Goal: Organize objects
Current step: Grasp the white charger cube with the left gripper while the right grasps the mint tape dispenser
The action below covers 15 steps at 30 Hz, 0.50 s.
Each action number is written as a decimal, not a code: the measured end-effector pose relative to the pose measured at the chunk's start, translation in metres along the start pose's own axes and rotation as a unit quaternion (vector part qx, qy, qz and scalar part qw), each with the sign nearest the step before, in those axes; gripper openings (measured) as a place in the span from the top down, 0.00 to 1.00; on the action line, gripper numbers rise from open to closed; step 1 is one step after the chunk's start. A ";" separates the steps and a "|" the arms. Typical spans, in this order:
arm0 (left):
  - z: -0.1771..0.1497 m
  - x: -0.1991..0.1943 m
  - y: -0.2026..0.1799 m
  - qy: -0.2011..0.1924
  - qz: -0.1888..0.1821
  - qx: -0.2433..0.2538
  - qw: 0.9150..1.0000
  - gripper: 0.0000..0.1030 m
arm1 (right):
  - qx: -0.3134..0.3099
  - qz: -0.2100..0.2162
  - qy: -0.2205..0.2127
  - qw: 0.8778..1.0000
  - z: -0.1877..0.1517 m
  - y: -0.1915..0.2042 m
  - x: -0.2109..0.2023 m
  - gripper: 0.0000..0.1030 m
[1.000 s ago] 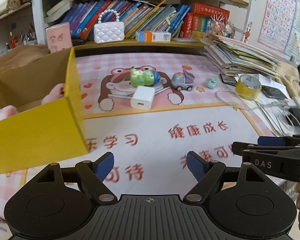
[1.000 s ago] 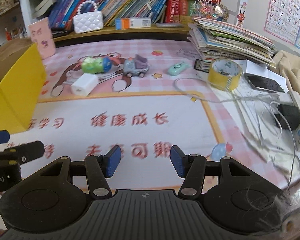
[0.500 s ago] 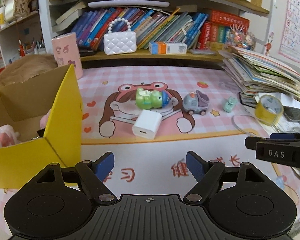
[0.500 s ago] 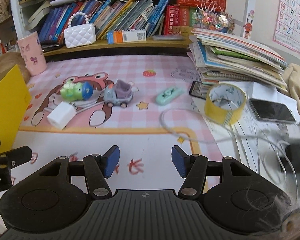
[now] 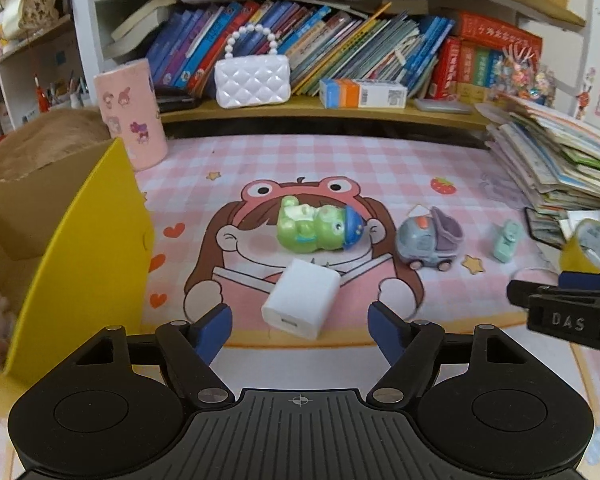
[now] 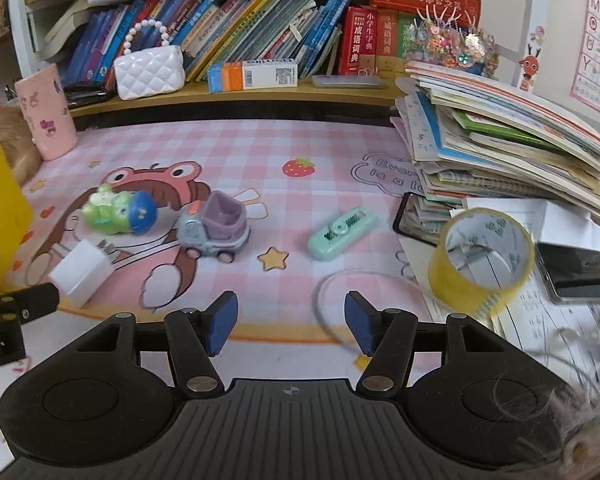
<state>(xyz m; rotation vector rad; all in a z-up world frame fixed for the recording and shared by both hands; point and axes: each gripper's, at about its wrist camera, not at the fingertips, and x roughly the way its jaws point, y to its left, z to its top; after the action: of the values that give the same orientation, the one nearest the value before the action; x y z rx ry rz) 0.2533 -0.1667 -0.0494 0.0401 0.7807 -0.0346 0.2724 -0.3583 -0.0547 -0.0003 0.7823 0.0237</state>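
The white charger block [image 5: 300, 305] lies on the worktop just ahead of the empty, closing left gripper [image 5: 299, 330], looking light, rigid and smooth, best pinched across its flat sides.

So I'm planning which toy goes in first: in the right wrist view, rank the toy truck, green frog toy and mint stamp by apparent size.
1. toy truck
2. green frog toy, close to the truck
3. mint stamp, clearly smallest
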 end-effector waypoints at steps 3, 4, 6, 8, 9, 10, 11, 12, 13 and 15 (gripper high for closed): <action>0.003 0.016 -0.001 0.009 0.006 -0.004 1.000 0.26 | 0.001 -0.008 0.003 1.000 0.008 -0.006 0.017 0.45; 0.003 0.021 -0.001 0.013 0.008 -0.005 1.000 0.26 | 0.003 -0.011 0.002 1.000 0.011 -0.008 0.022 0.45; 0.005 0.030 -0.001 0.019 0.011 -0.007 1.000 0.26 | 0.008 -0.020 0.001 1.000 0.019 -0.014 0.034 0.45; 0.006 0.037 -0.002 0.024 0.014 -0.006 1.000 0.26 | 0.018 -0.026 0.002 0.999 0.026 -0.021 0.046 0.45; 0.006 0.041 -0.002 0.027 0.015 -0.005 1.000 0.27 | 0.026 -0.029 0.004 0.999 0.030 -0.025 0.053 0.45; 0.006 0.044 -0.002 0.030 0.016 -0.003 0.999 0.27 | 0.032 -0.032 0.007 0.999 0.033 -0.029 0.059 0.45; 0.006 0.048 -0.003 0.032 0.017 -0.001 0.999 0.27 | 0.039 -0.034 0.010 0.999 0.036 -0.032 0.065 0.45; 0.005 0.051 -0.004 0.035 0.019 0.001 0.999 0.27 | 0.044 -0.037 0.016 0.998 0.038 -0.036 0.071 0.45; 0.005 0.054 -0.004 0.039 0.020 0.003 0.999 0.28 | 0.049 -0.038 0.023 0.998 0.040 -0.038 0.077 0.45; 0.004 0.059 -0.005 0.044 0.019 0.004 0.999 0.32 | 0.061 -0.034 0.027 0.997 0.043 -0.043 0.085 0.44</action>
<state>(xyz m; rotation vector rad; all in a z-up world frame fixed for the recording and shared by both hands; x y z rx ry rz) 0.2978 -0.1729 -0.0880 0.0642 0.8675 -0.0002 0.3637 -0.3986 -0.0847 0.0884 0.8372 -0.0897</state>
